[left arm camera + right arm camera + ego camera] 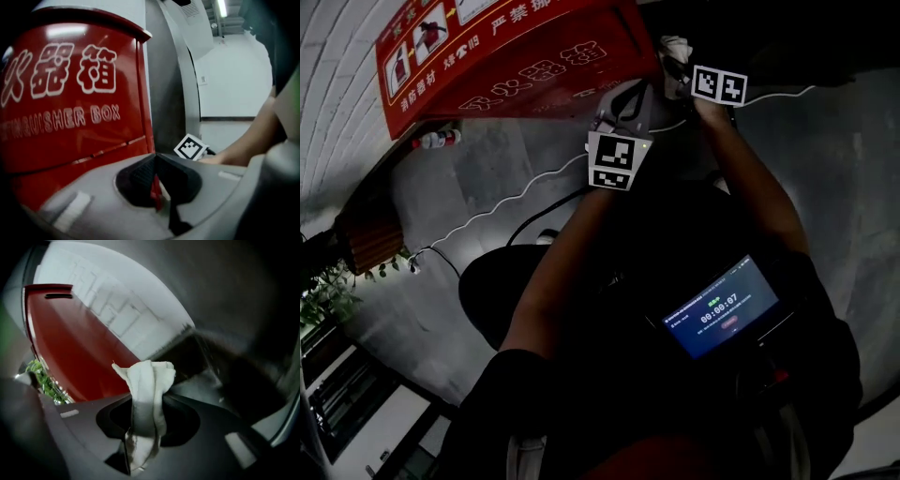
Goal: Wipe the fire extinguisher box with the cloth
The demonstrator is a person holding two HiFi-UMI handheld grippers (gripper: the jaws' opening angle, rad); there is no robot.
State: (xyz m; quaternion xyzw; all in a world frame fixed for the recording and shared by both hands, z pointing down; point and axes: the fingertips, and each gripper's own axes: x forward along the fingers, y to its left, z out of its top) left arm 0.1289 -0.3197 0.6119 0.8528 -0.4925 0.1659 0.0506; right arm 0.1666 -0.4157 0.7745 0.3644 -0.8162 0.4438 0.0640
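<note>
- Head view: the red fire extinguisher box [516,56] fills the upper left, with white lettering on its front. The left gripper [630,94] reaches up to the box's lower right corner, and its marker cube [619,159] faces the camera. The right gripper [675,64] is just to the right of that corner, with a white cloth [673,45] bunched at its tip. A lit screen [722,309] hangs at the person's chest. A white cable [516,202] runs across the grey floor, and a leafy plant [328,291] is at the left edge.
- Left gripper view: the left gripper [155,159] has its jaws closed tip to tip with nothing between them. The box [70,93] rises just beside and to the left of the tips; whether they touch it cannot be told. The right gripper's marker cube [191,146] and a forearm [248,140] show to the right.
- Right gripper view: the right gripper [149,401] is clamped on the cloth [147,380], which sticks up past the jaw tips in a folded wad. Behind the wad lie the box's red surface [70,348] and a white tiled wall [117,301].
</note>
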